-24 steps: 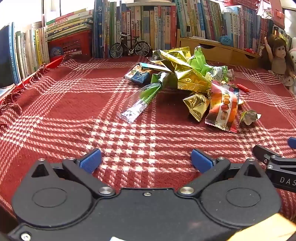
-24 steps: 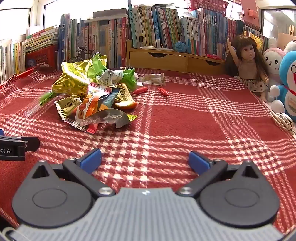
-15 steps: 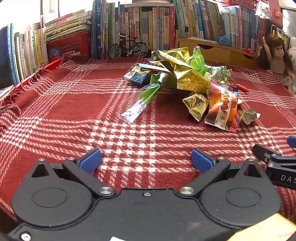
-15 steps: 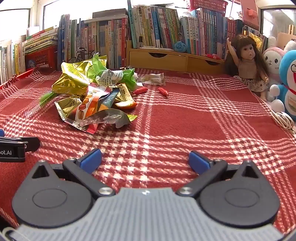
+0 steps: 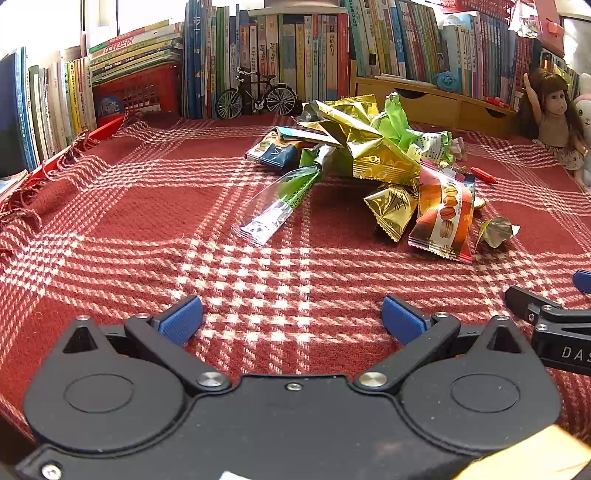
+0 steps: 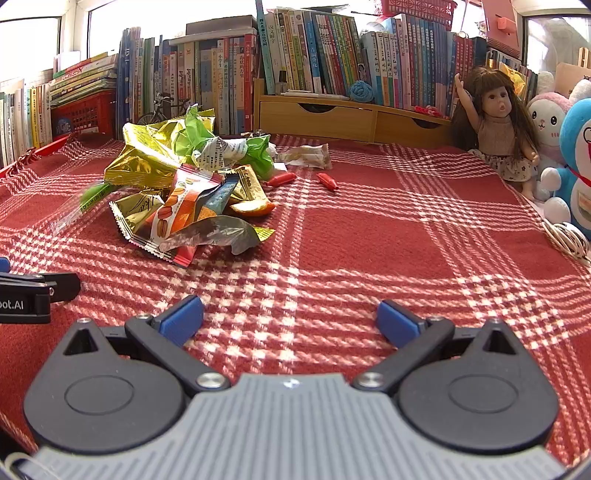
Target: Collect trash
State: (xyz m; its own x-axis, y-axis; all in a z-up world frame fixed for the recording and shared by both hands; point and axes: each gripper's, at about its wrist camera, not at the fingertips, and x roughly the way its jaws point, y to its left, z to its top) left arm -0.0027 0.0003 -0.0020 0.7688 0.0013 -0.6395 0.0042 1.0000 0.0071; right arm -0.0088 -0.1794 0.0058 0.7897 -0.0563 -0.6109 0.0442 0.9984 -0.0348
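A red plaid cloth (image 5: 147, 206) covered the table before shelves of books. The wrapper pile (image 5: 373, 162) lay ahead-right of the left gripper (image 5: 291, 321) and ahead-left of the right gripper (image 6: 290, 319), about equally near both. Both jaws stood apart, empty.

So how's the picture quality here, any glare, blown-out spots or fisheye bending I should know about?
Left wrist view: window at top left is blown out white; gold wrapper glints; bookshelf bows with fisheye. Right wrist view: windows overexposed, sharp sunlight on the plaid cloth, the doll and the edges curve; corners vignette dark.
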